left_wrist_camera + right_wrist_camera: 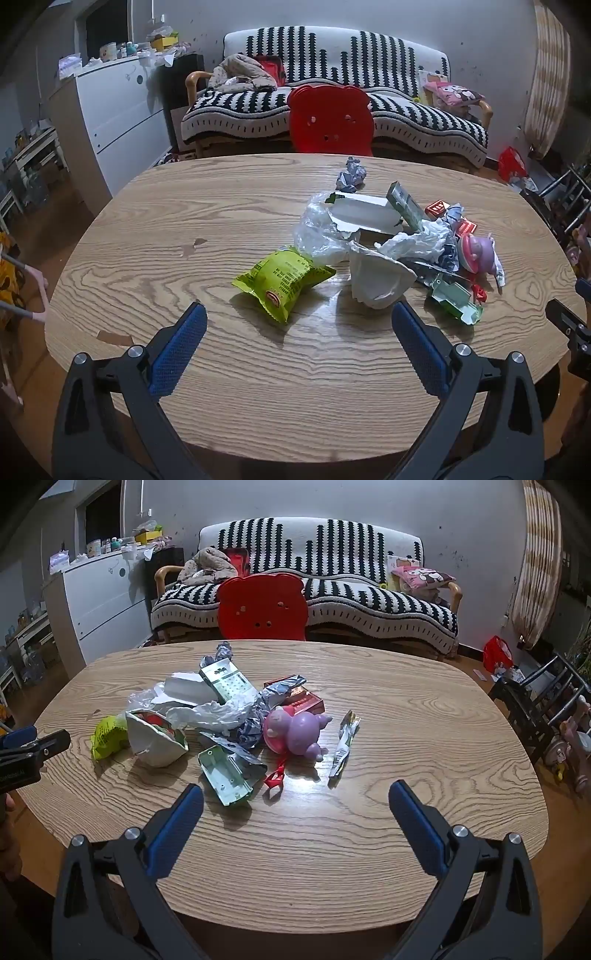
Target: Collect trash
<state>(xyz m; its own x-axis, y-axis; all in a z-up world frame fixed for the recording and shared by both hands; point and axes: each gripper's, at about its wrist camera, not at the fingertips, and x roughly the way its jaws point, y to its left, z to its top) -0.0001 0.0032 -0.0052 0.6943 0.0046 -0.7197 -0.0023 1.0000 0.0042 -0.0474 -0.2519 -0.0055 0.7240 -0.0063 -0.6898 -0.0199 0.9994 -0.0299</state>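
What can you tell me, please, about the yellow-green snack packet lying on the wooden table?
The yellow-green snack packet is a glossy, puffed pillow bag with crimped ends, dark printed text and a small red logo near its front edge. It lies flat on the wooden table at the left edge of the trash pile, its far end against the crumpled clear plastic. Nothing grips it. From the right wrist view it is half hidden behind a torn white carton.

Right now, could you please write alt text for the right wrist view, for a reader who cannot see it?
The open right gripper hangs over a wooden table holding a trash pile: a purple pig toy, a green carton, crumpled white paper. A red chair and striped sofa stand behind.
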